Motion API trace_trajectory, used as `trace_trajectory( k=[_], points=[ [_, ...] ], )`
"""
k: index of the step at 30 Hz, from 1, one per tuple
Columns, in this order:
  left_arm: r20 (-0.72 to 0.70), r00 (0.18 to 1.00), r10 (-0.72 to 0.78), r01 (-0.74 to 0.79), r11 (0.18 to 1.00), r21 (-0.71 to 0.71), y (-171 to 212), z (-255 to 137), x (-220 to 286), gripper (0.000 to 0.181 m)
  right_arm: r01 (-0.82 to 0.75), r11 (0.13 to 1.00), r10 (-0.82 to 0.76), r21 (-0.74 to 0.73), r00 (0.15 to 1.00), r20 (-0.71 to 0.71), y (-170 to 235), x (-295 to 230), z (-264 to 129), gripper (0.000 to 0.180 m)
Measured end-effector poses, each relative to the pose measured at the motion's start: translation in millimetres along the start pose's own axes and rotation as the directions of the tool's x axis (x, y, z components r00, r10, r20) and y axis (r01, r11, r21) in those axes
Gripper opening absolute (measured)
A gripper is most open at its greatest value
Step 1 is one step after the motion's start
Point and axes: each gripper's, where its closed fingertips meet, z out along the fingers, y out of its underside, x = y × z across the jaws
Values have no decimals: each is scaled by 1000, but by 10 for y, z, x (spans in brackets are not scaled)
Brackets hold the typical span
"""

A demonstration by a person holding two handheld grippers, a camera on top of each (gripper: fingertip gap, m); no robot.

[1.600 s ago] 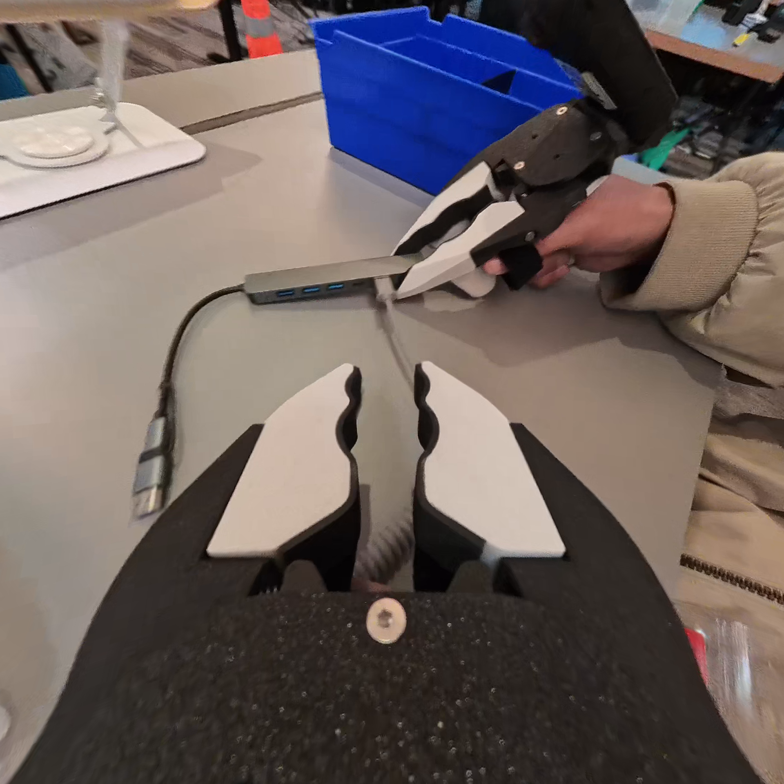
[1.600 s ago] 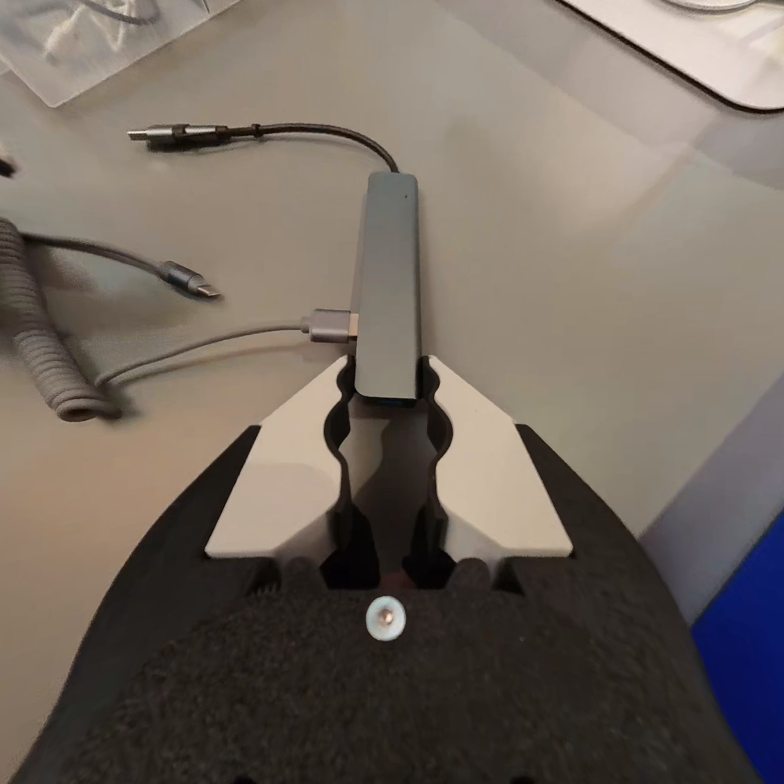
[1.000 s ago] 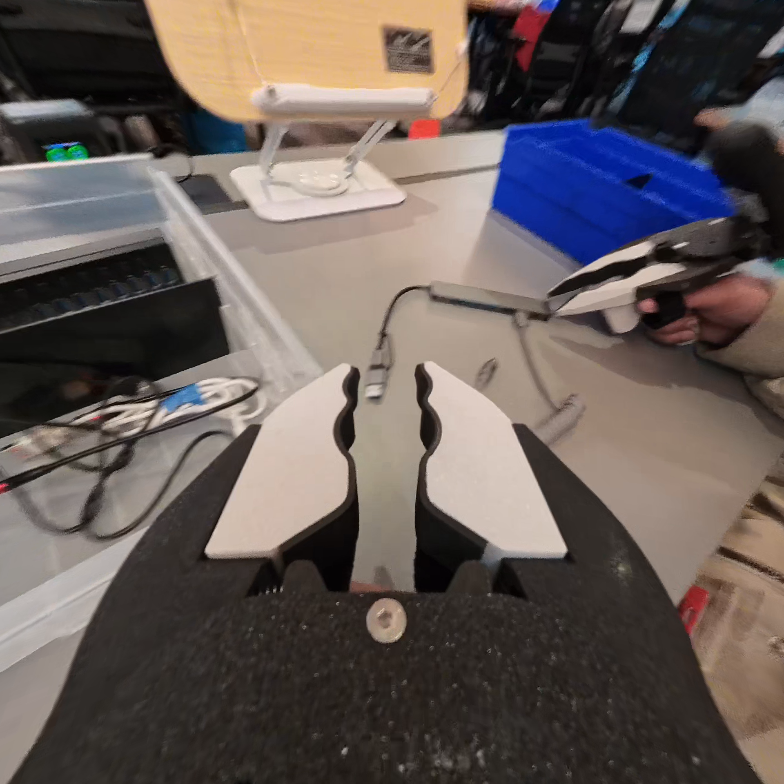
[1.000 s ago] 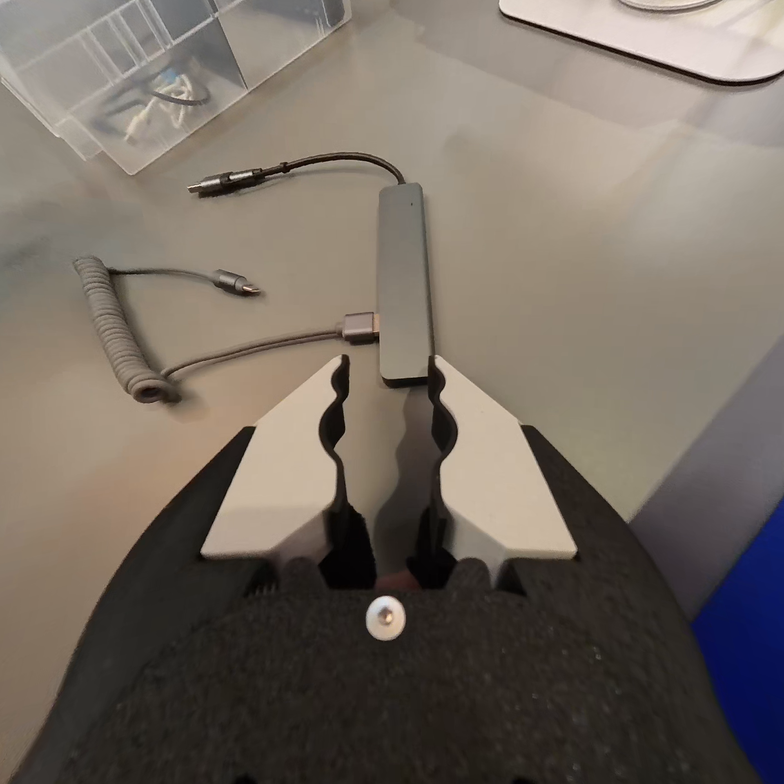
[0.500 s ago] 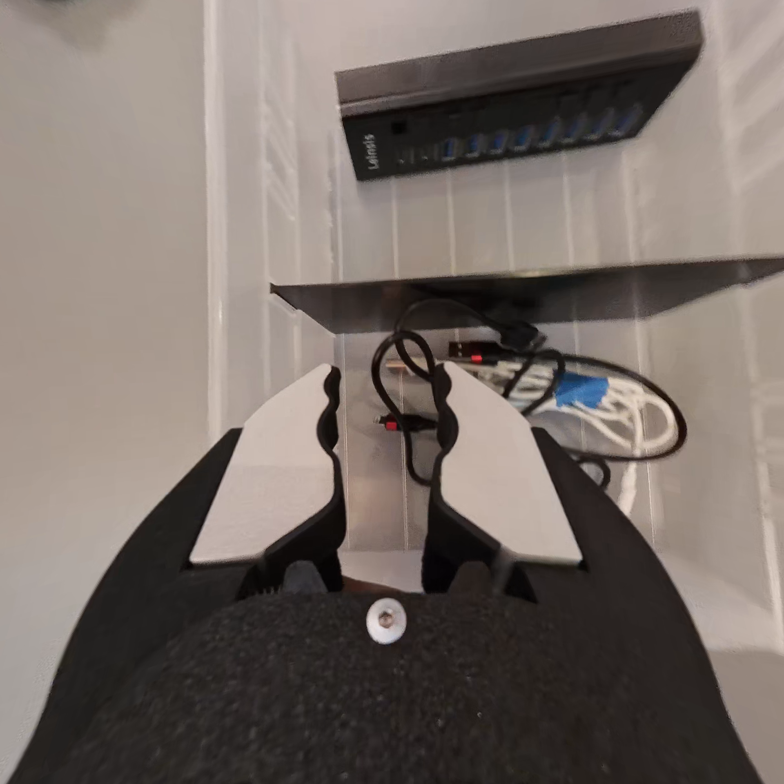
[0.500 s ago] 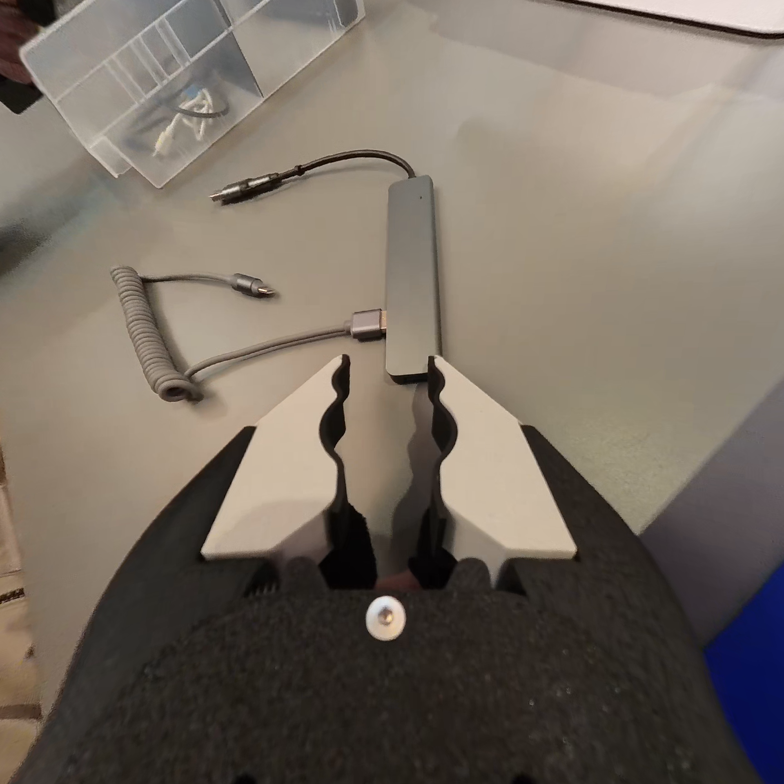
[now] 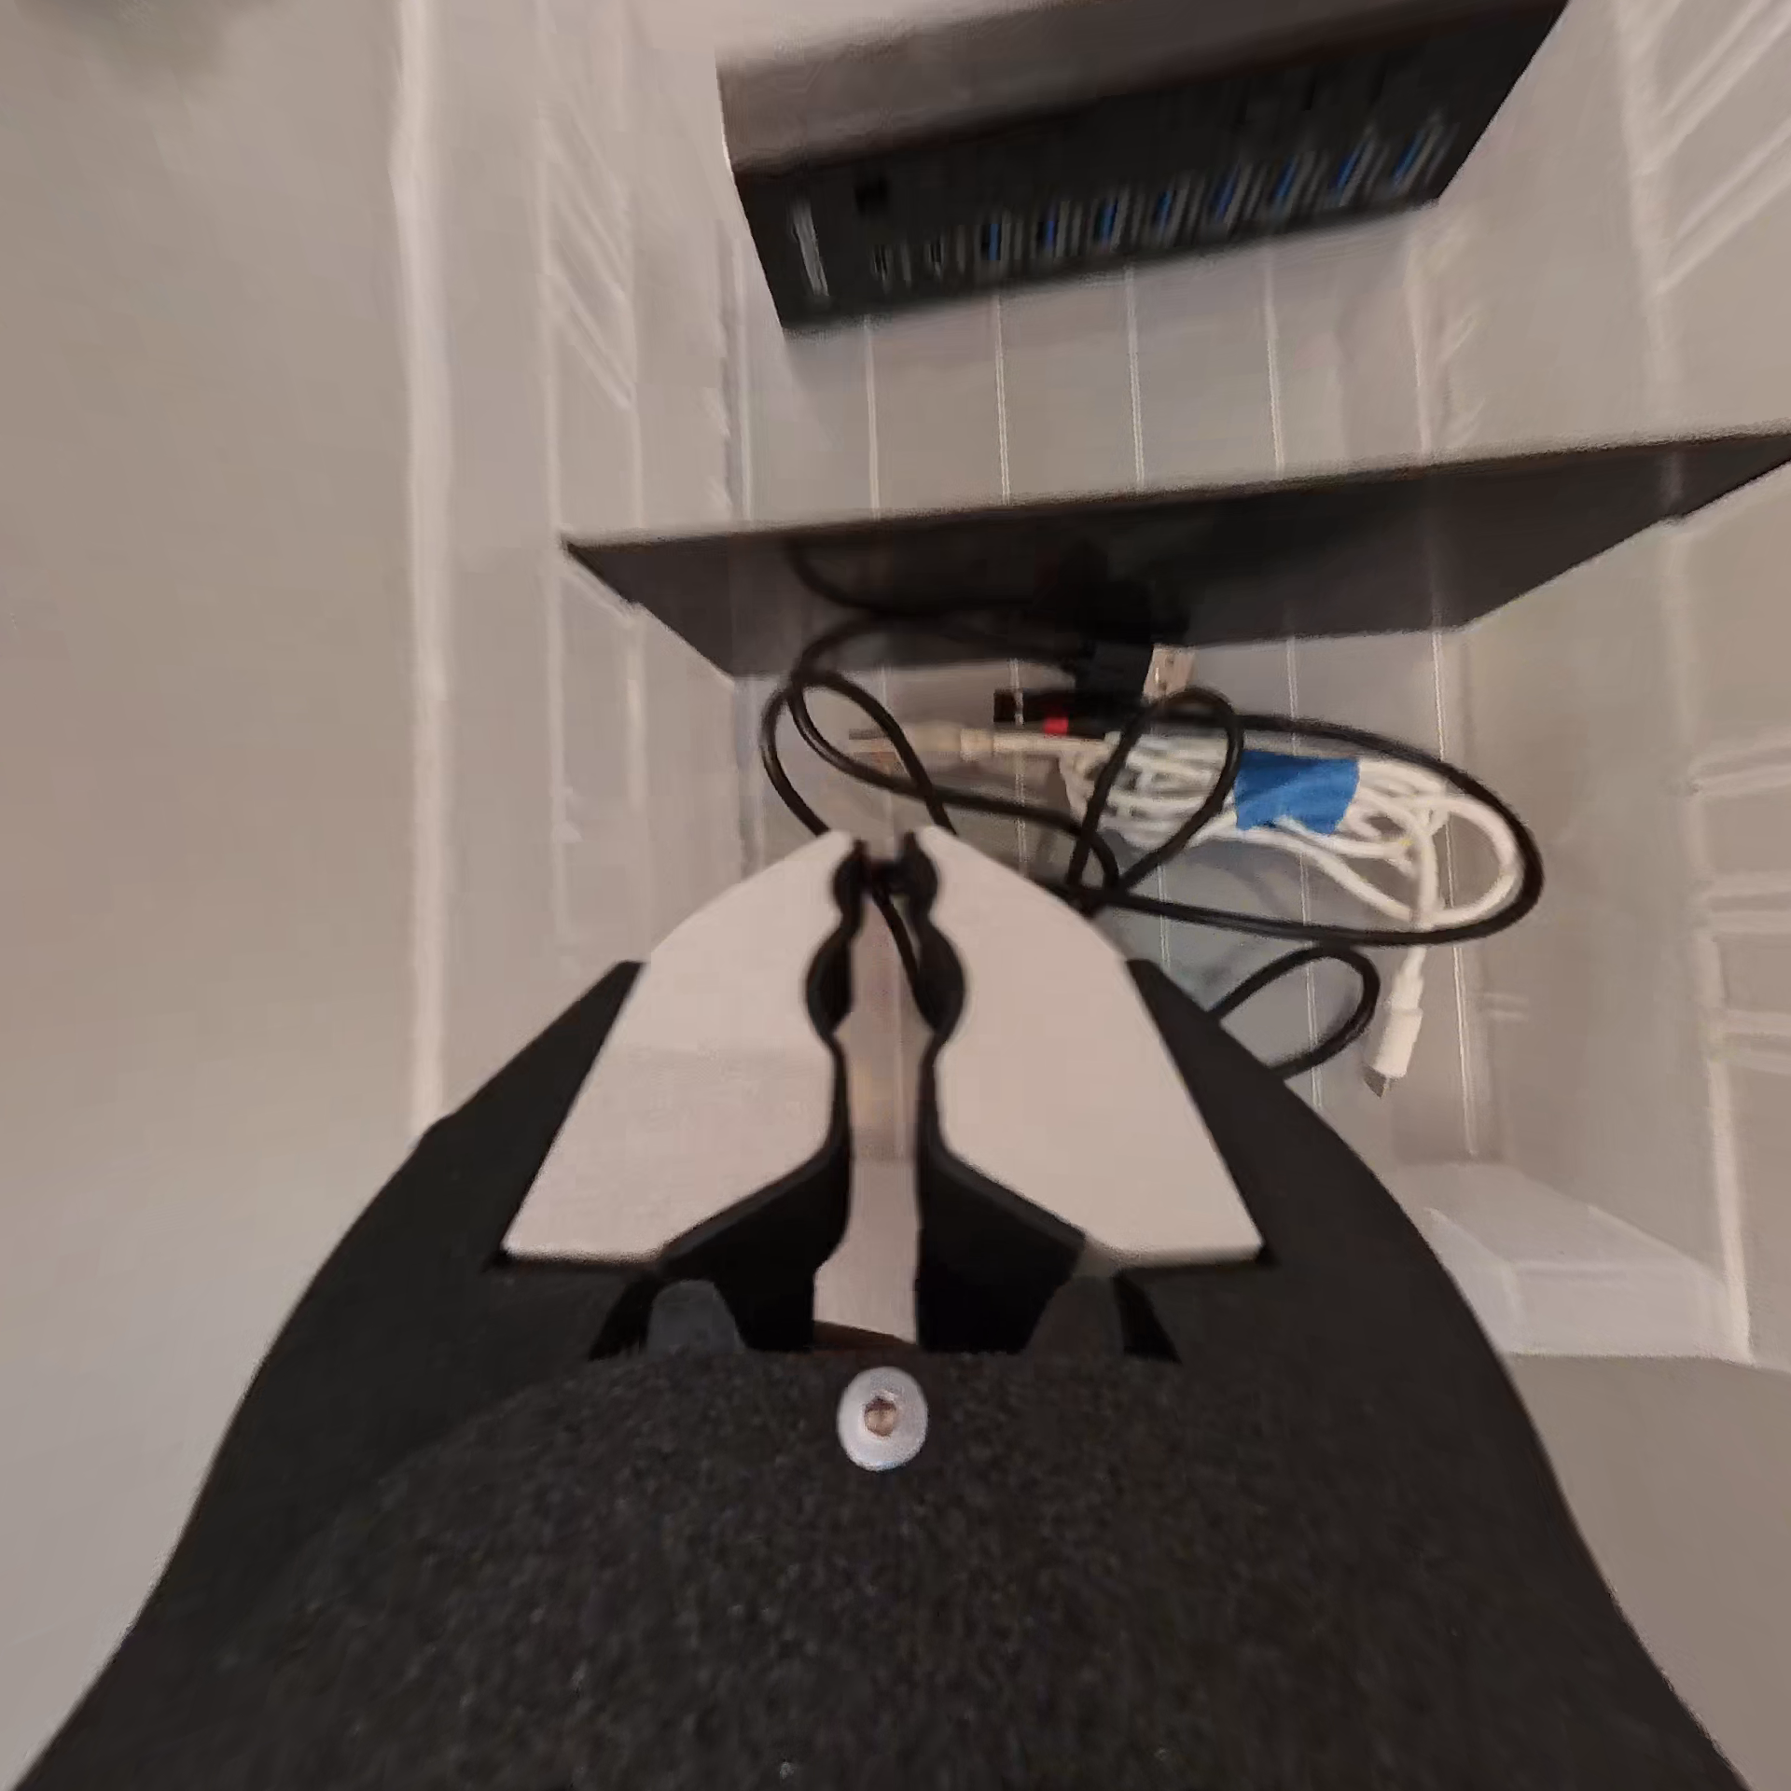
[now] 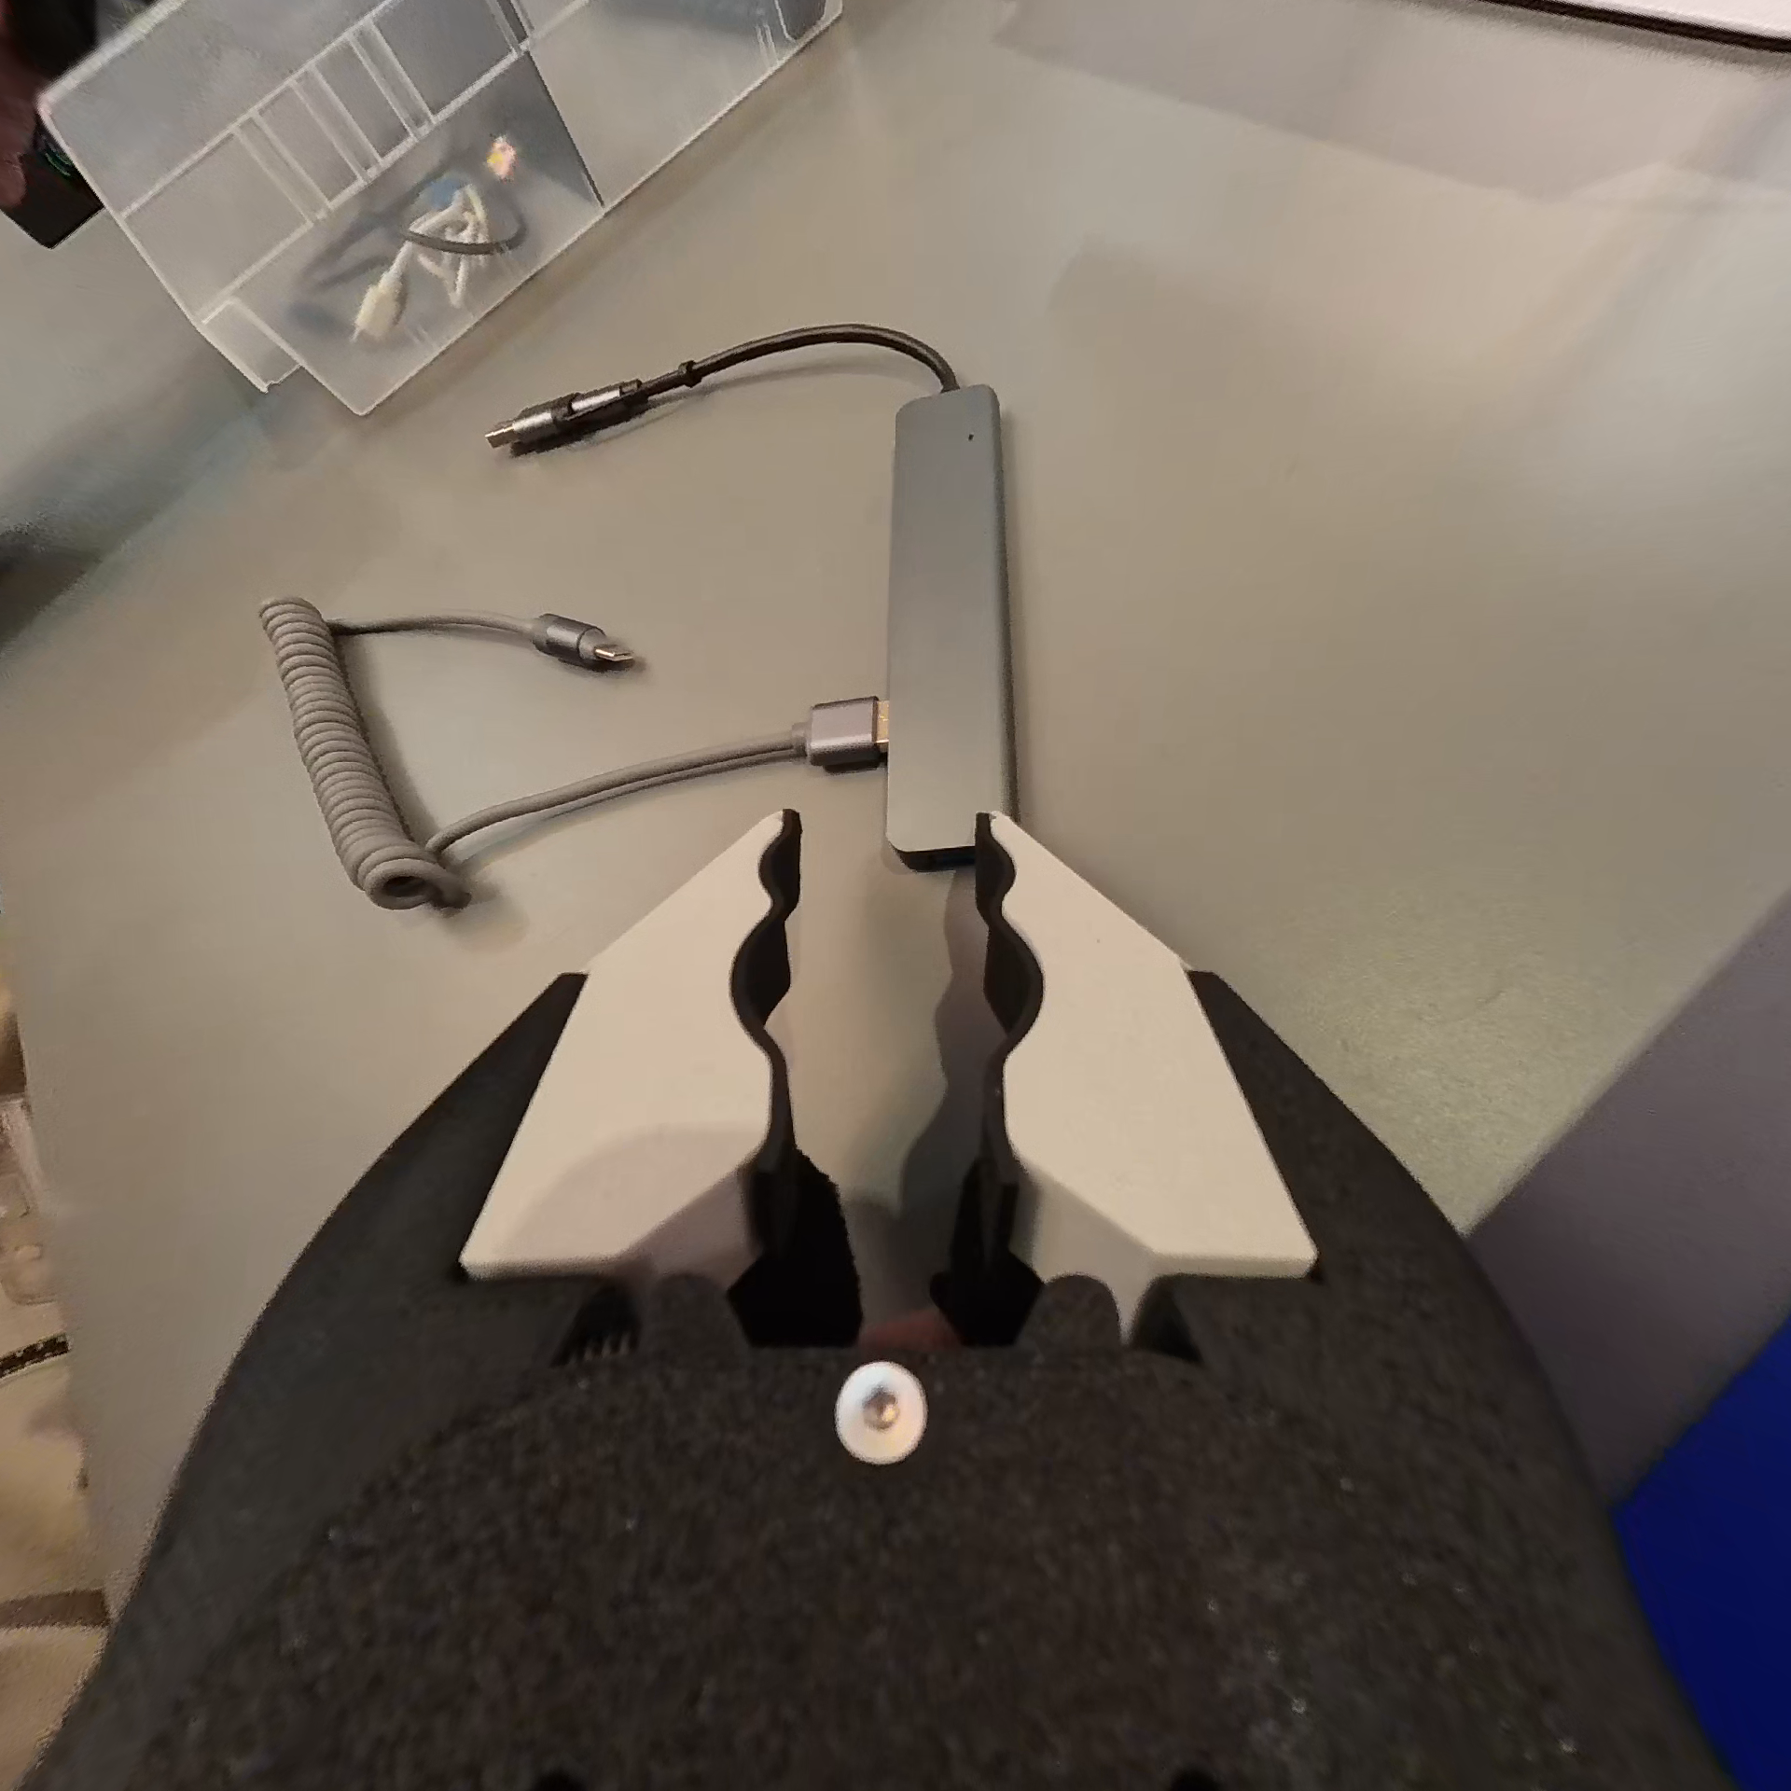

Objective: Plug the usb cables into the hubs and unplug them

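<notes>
My left gripper (image 7: 882,851) points down into a clear plastic bin (image 7: 581,407) and is shut on a thin black cable (image 7: 853,717) at its fingertips. The cable loops among a tangle of black and white cables (image 7: 1357,833). A black multi-port hub (image 7: 1115,184) lies in the bin's far compartment. My right gripper (image 8: 887,824) is open and empty, just above the near end of a slim grey hub (image 8: 950,620) on the table. A grey coiled cable (image 8: 334,756) has one plug (image 8: 848,732) in the hub's side; its other plug (image 8: 581,644) lies loose.
A dark divider (image 7: 1163,581) splits the bin. Blue tape (image 7: 1294,790) wraps the white cables. The grey hub's own lead (image 8: 620,402) trails left. The clear bin (image 8: 388,165) shows far left in the right wrist view; a blue bin (image 8: 1706,1589) sits at lower right. Left tips to right tips: about 45 centimeters.
My left gripper swung from the table over to the clear bin, lowered in, and closed on the black cable. My right gripper let go of the grey hub and backed off slightly.
</notes>
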Motion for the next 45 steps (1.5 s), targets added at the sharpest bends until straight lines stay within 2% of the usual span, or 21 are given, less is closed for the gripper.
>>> trace_trajectory(
  k=[1,2,6,11,13,15,21,24,27,29,31,34,37,40,43,45],
  points=[
    [10,1000,-26,27,999,-47,92,58,0,29,2,1000,-2,-2,1000,-1,6,-3,0,35],
    [20,998,-65,66,996,-67,156,104,-11,41,6,1000,-6,-3,1000,-2,8,-6,-3,35],
    [-15,971,-237,236,972,-16,163,145,-25,35,20,1000,-20,-6,1000,-8,22,-16,-15,35],
    [91,966,-241,240,971,19,84,185,-148,33,25,1000,-25,-11,1000,-4,28,-26,-9,35],
    [92,965,-244,246,969,-12,105,252,-141,23,28,1000,-28,-10,1000,-1,28,-32,-9,35],
    [90,963,-256,257,966,-5,76,255,-151,5,31,999,-31,-15,1000,-1,36,-34,-9,35],
    [63,960,-271,271,962,17,55,195,-116,3,29,999,-29,-13,1000,3,35,-36,-14,35],
    [109,968,-227,216,970,109,-77,-42,-180,3,26,1000,-26,-14,1000,8,37,-39,-14,35],
    [184,973,-141,92,963,253,-349,-426,-240,3,28,1000,-28,-15,1000,9,38,-42,-14,35],
    [252,957,-140,51,942,331,-488,-683,-332,3,32,999,-32,-16,999,8,40,-45,-13,35],
    [260,959,-113,0,917,399,-618,-849,-331,3,38,999,-38,-17,999,5,43,-47,-14,35],
    [311,950,-9,-146,869,473,-757,-1013,-253,3,49,999,-49,-19,999,-2,47,-47,-18,35],
    [309,949,-65,-118,834,538,-805,-1150,-257,3,52,998,-52,-19,999,-6,48,-46,-19,35],
    [237,967,-89,-66,815,576,-850,-1219,-228,3,52,998,-52,-17,999,-7,47,-46,-22,35],
    [-7,993,-121,99,783,614,-917,-1374,-19,2,56,998,-56,-7,998,-16,33,-40,-31,35],
    [-173,981,-83,176,751,636,-994,-1616,226,3,71,997,-71,18,997,-27,-4,-41,-48,35]
  ],
)
